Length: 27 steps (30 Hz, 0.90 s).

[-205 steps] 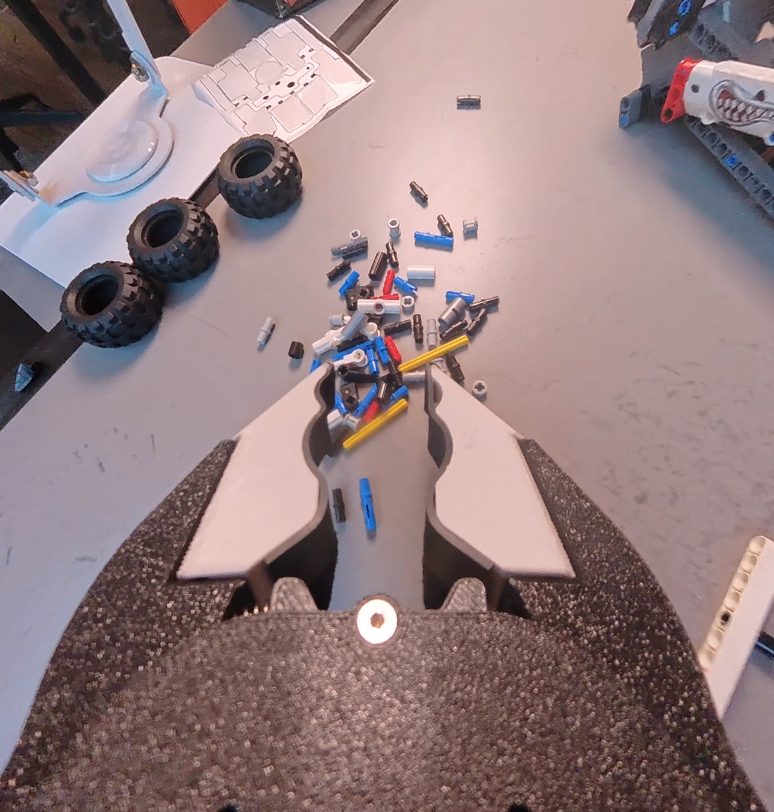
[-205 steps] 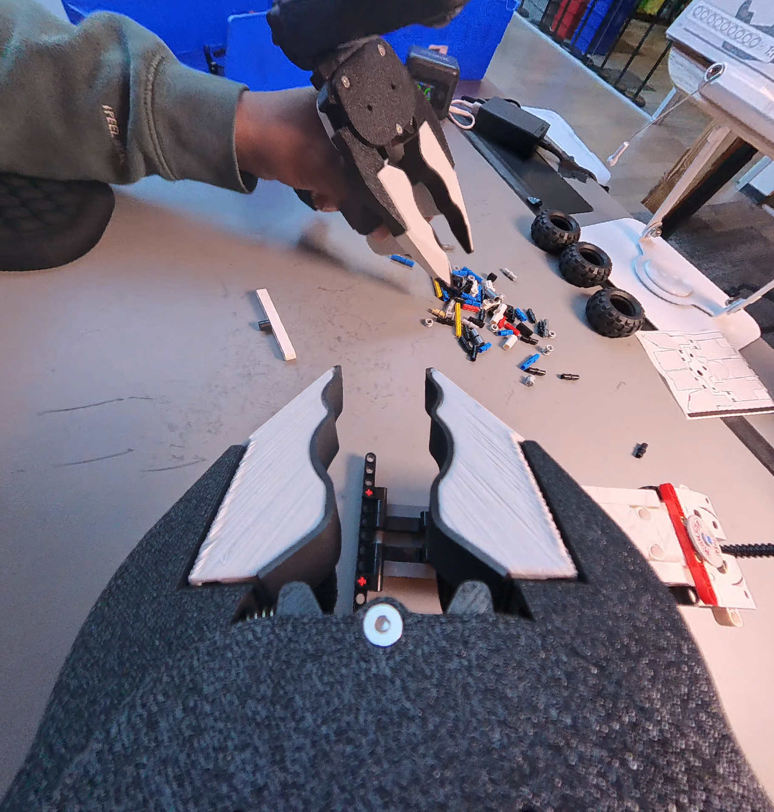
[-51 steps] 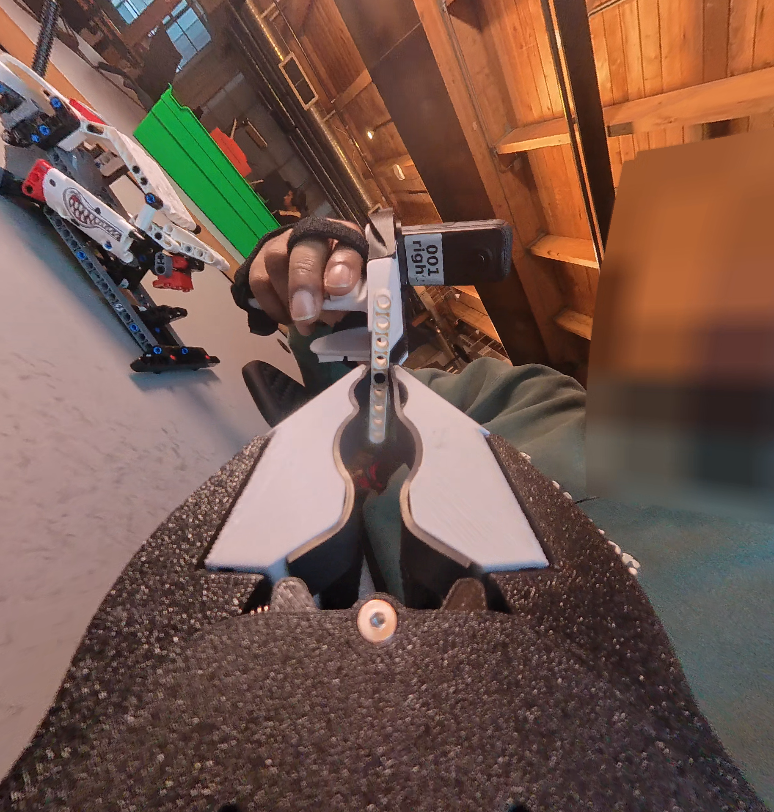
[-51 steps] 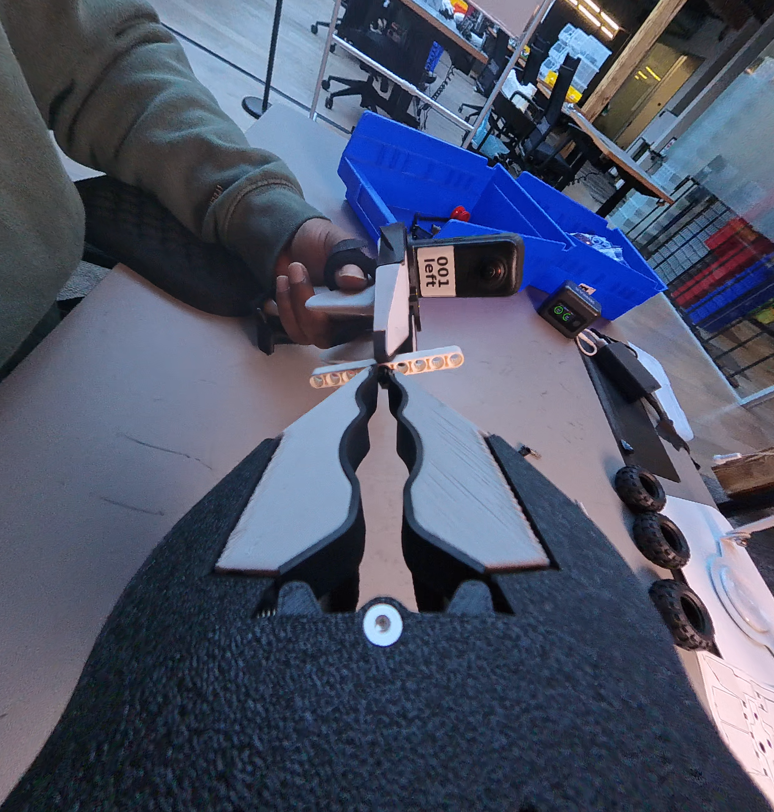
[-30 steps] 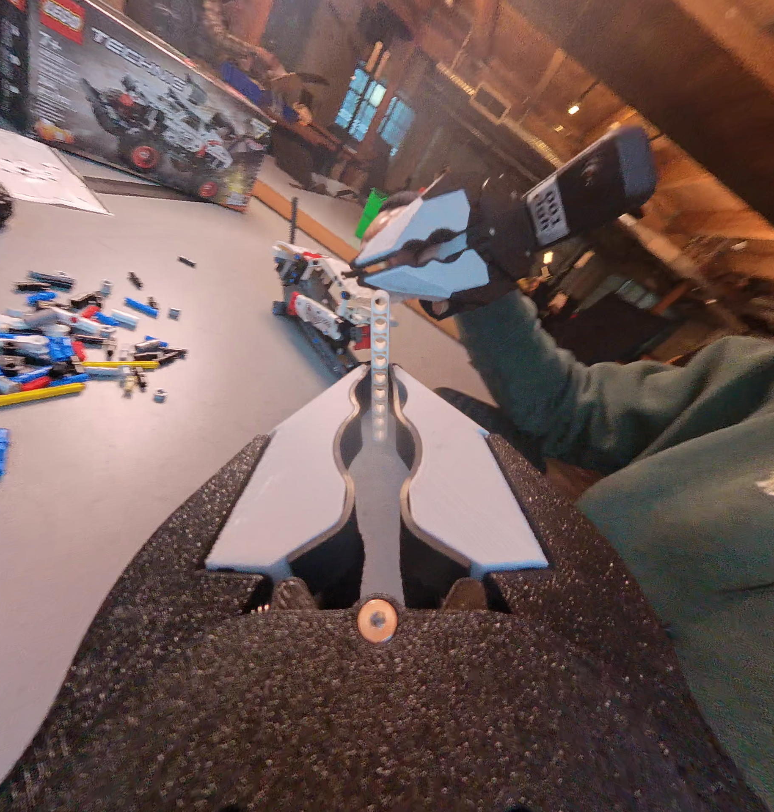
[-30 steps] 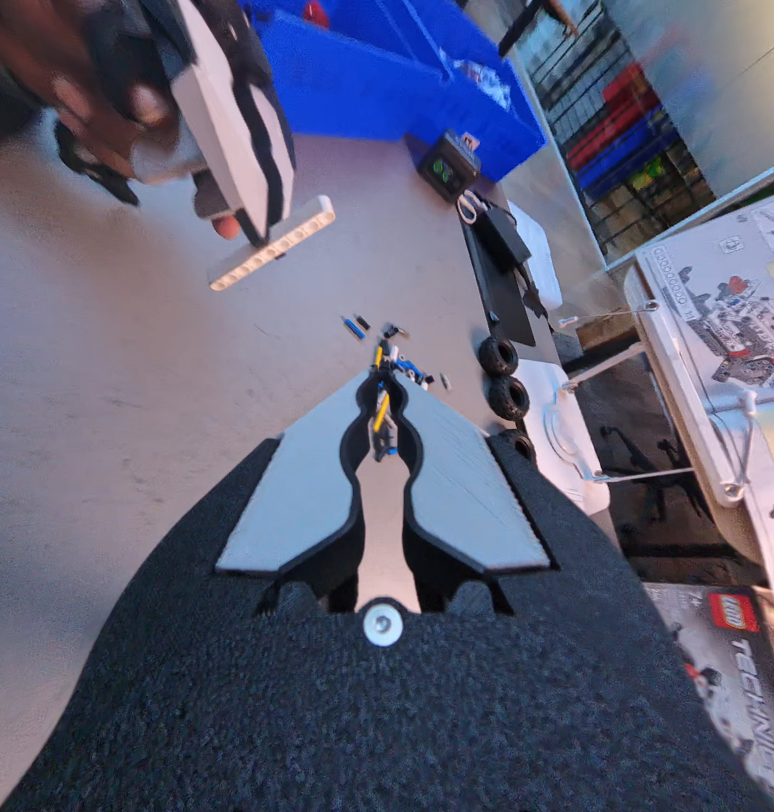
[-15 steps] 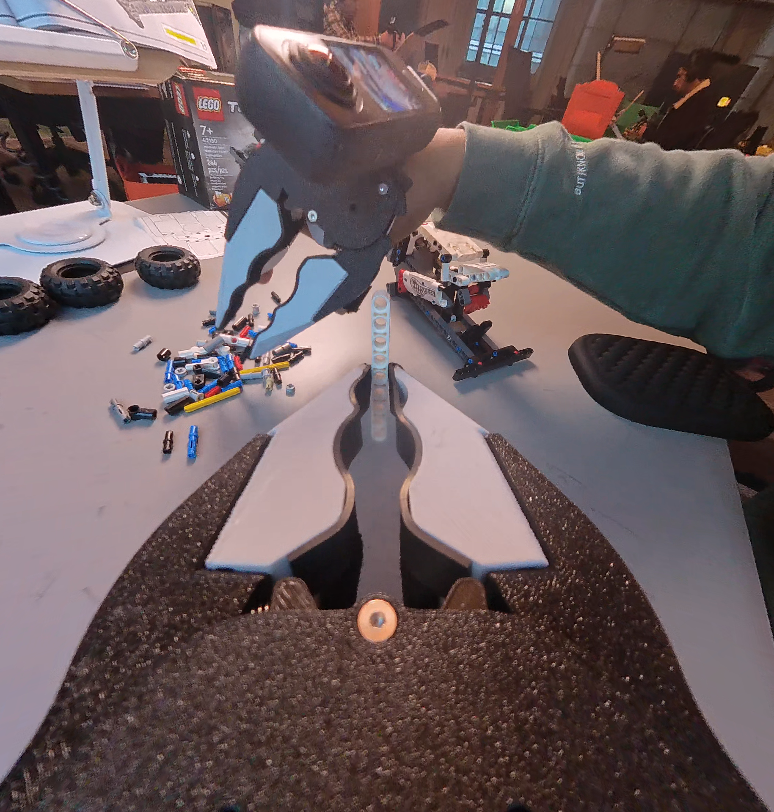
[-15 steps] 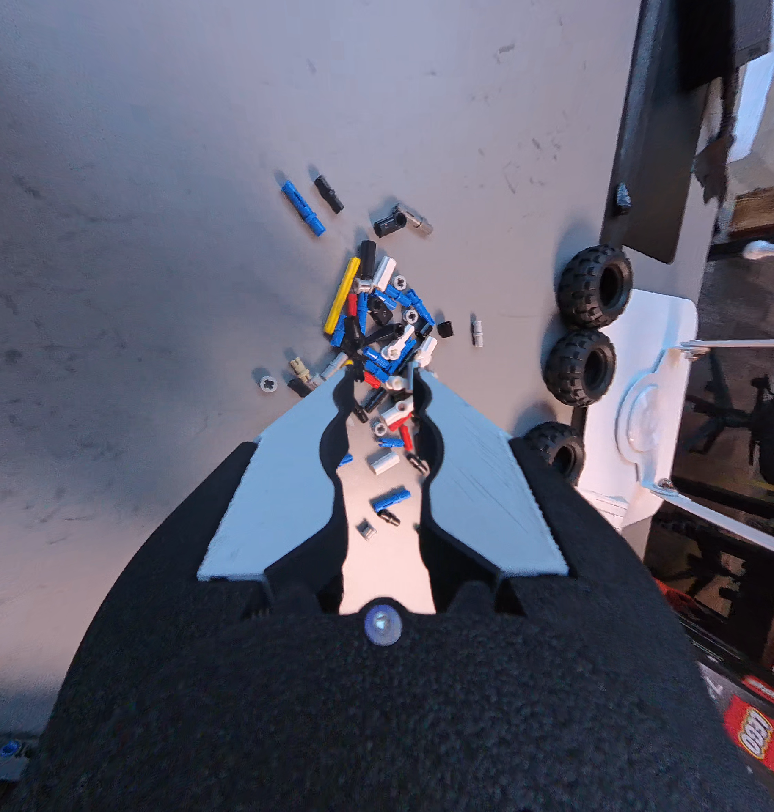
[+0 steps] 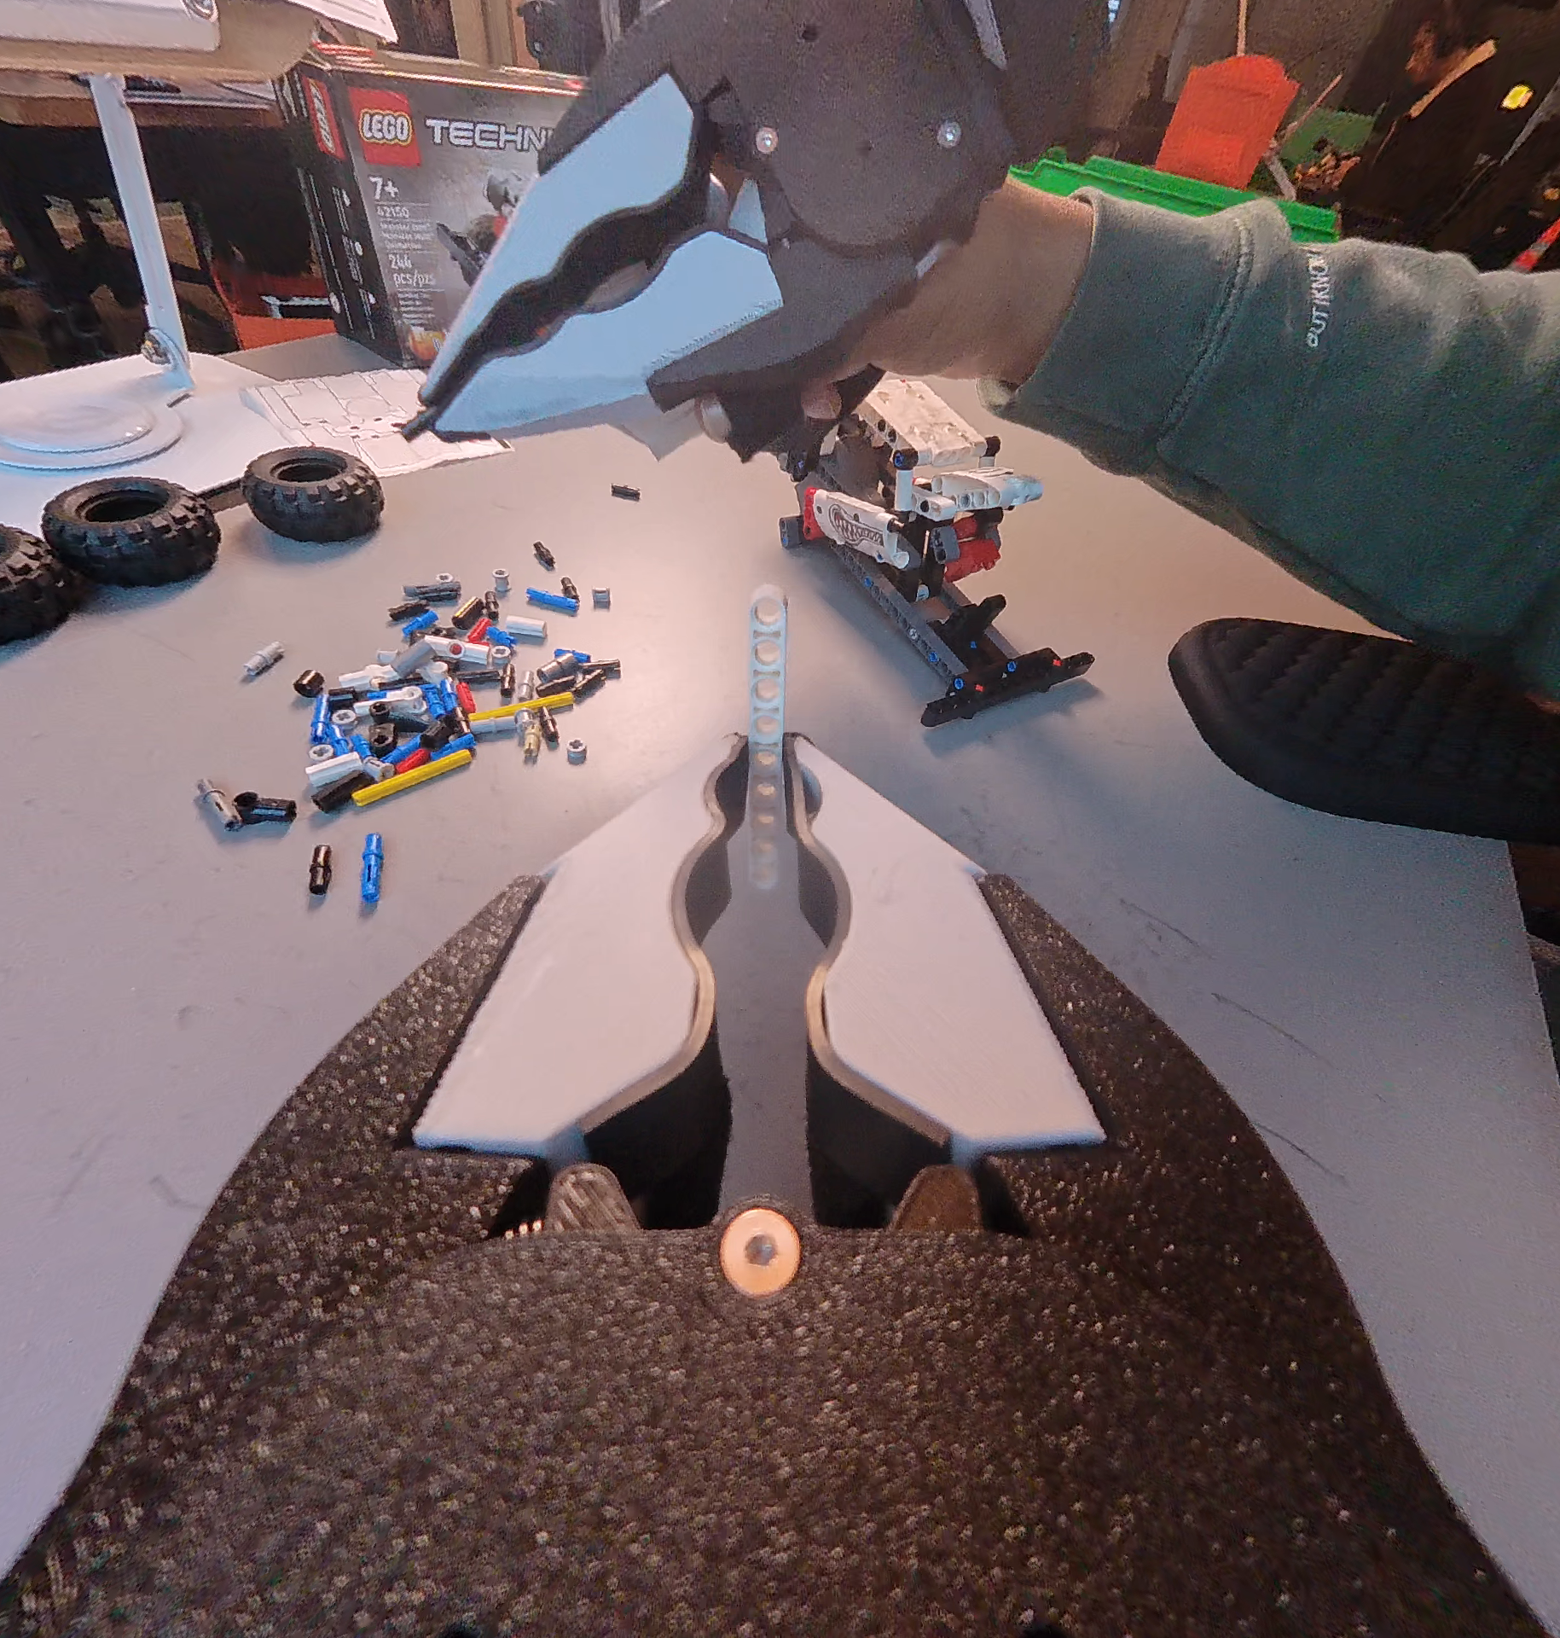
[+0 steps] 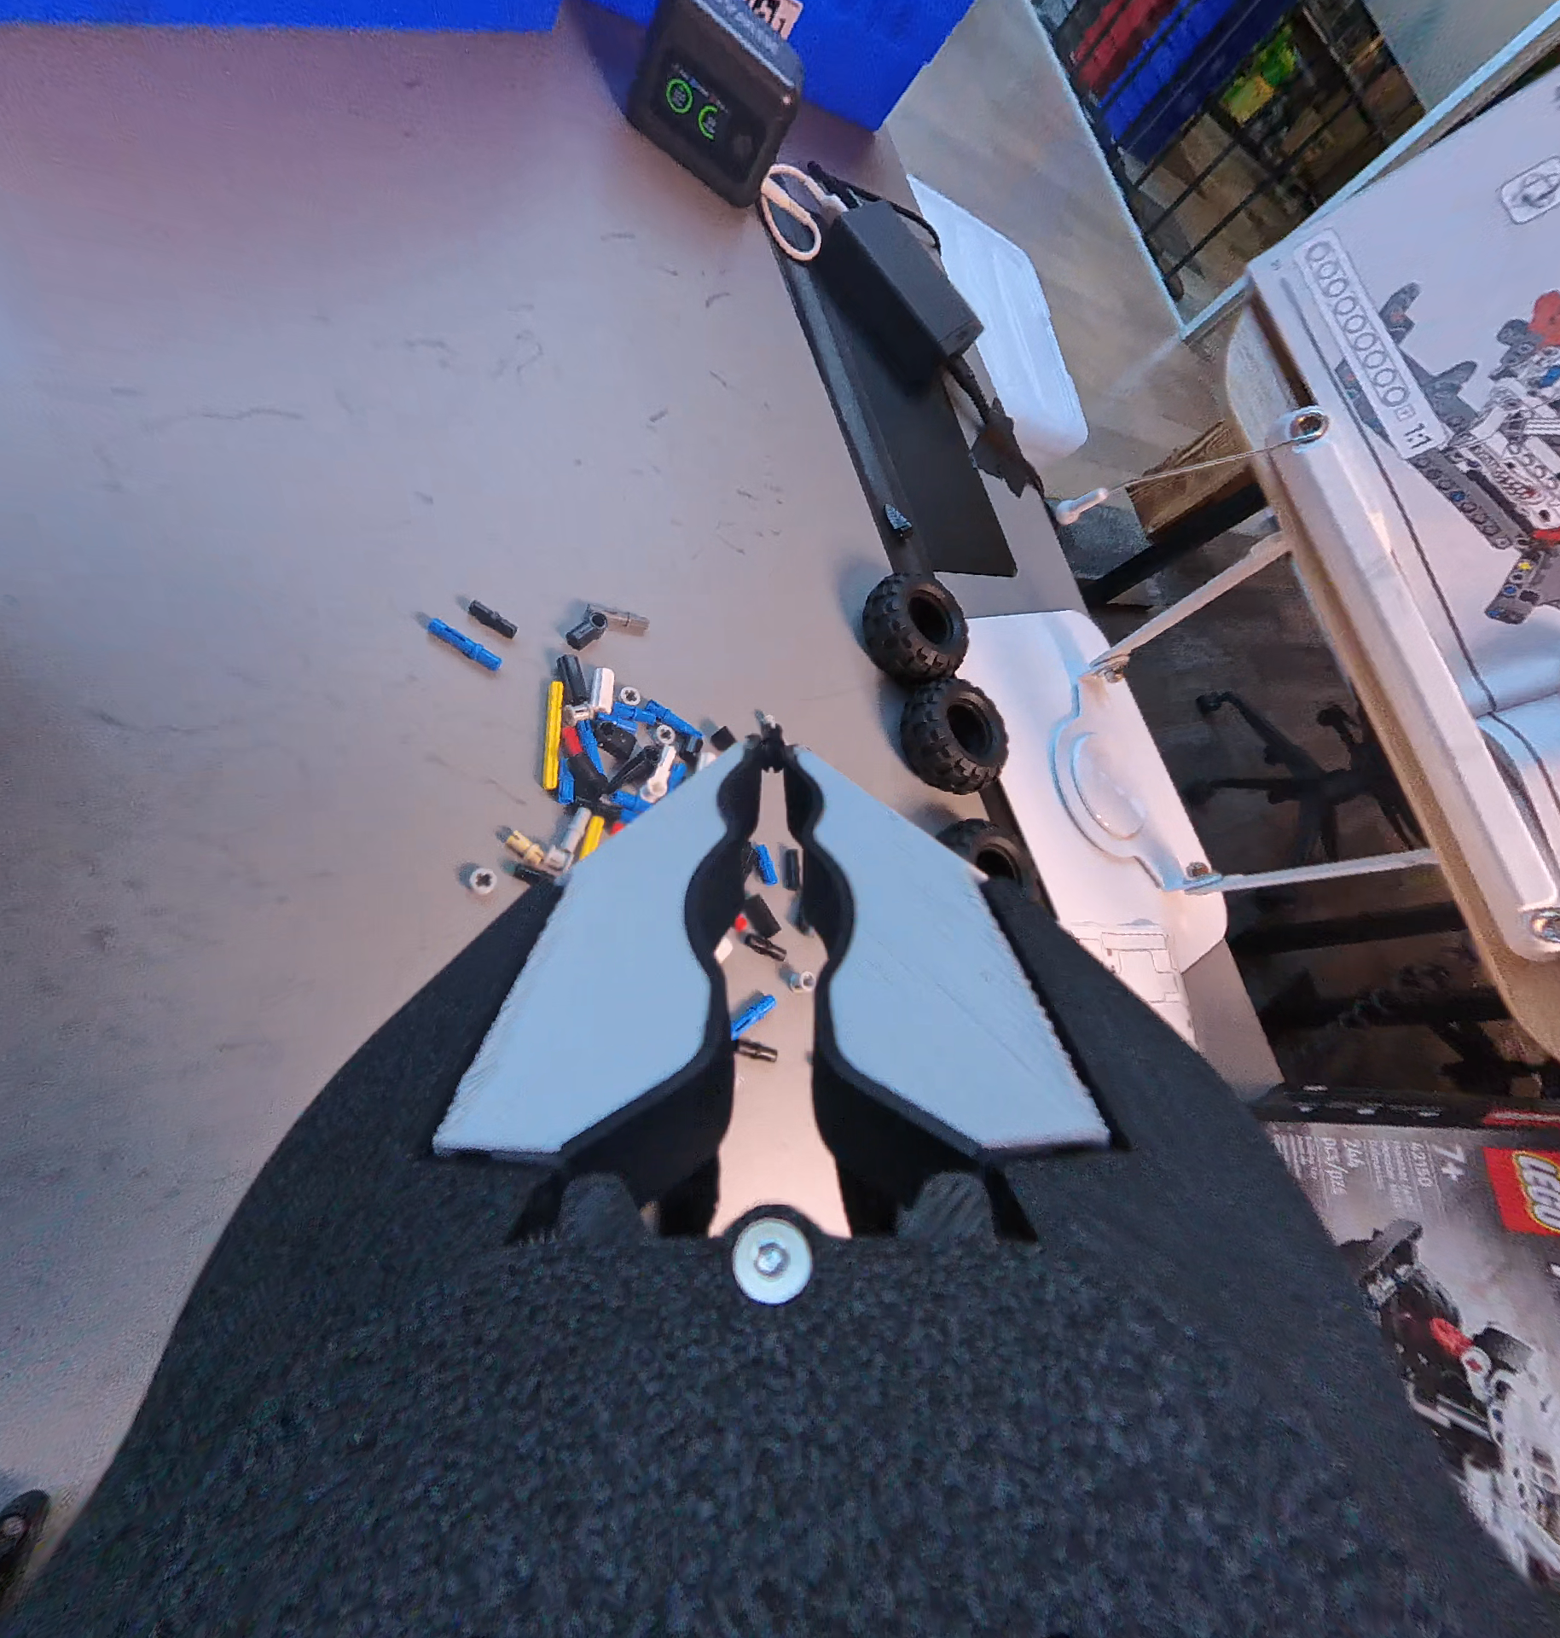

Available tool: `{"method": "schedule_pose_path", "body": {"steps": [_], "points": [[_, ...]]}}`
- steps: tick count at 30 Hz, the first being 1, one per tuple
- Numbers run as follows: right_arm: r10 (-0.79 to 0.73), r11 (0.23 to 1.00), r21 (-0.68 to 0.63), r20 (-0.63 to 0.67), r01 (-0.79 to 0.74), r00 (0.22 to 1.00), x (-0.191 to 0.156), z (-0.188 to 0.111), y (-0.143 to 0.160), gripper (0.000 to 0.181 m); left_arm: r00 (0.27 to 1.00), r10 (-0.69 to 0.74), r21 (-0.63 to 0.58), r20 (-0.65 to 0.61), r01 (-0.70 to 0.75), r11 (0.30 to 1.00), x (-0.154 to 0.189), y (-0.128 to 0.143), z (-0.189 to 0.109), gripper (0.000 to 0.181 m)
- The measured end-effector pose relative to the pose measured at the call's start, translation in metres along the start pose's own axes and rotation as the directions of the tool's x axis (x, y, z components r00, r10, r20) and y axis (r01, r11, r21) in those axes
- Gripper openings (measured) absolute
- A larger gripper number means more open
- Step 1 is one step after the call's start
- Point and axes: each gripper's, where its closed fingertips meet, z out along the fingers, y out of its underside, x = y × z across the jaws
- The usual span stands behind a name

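Left wrist view. The left gripper (image 9: 765, 753) is clenching a white perforated beam (image 9: 767, 674), which is standing up past the fingertips above the grey table (image 9: 1157, 931). To its left a pile of small pins and axles (image 9: 439, 691) in blue, black, red, grey and yellow is lying scattered. Three black tyres (image 9: 129, 532) are sitting at the far left edge, beside a white stand base (image 9: 76, 443). A partly built white, red and black model (image 9: 918, 541) is resting beyond the beam. The right gripper (image 9: 422, 425) is hanging above the table behind the pile, its fingertips pinching a small black pin (image 9: 413, 428); a hand (image 9: 962, 301) in a green sleeve (image 9: 1334, 399) is holding it. A printed set box (image 9: 422, 195) is standing at the back.

Right wrist view. The right gripper (image 10: 769, 749) is gripping the small black pin (image 10: 767, 736) at its closed tips, over the right-hand edge of the pile of small pins and axles (image 10: 616, 762). The three black tyres (image 10: 918, 625) are lining up to the right. A black power adapter (image 10: 900, 284) and a small device with green lights (image 10: 714, 97) are lying farther off. An open instruction booklet (image 10: 1467, 372) is resting on the stand at right.
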Motion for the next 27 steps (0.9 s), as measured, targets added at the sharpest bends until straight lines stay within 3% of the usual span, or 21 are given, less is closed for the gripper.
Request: {"method": "schedule_pose_path", "body": {"steps": [5,8,13,19,24,27], "points": [[0.006,0.999,-0.052,0.083,-0.002,0.996,-0.020,0.009,0.013,0.004,1.000,-0.005,-0.014,0.010,0.005,1.000,-0.002,0.004,0.002,0.007],[0.025,0.995,-0.099,0.101,-0.015,0.995,-0.024,0.014,0.019,0.033,1.000,-0.006,-0.017,0.010,0.006,1.000,-0.002,0.005,0.003,0.007],[0.011,0.986,-0.167,0.150,0.015,0.989,-0.033,0.023,0.032,0.036,1.000,-0.004,-0.027,0.006,0.005,1.000,-0.001,0.007,0.004,0.007],[-0.023,0.929,-0.350,0.269,0.120,0.963,-0.051,0.039,0.067,0.046,1.000,-0.004,-0.033,0.001,0.004,0.999,-0.001,0.008,0.004,0.007],[-0.038,0.920,-0.362,0.299,0.150,0.954,-0.046,0.039,0.065,0.053,1.000,-0.005,-0.034,0.001,0.005,0.999,-0.002,0.008,0.004,0.007],[-0.023,0.945,-0.312,0.244,0.101,0.970,-0.035,0.037,0.051,0.052,1.000,-0.011,-0.030,-0.001,0.011,1.000,-0.003,0.007,0.003,0.007]]}}
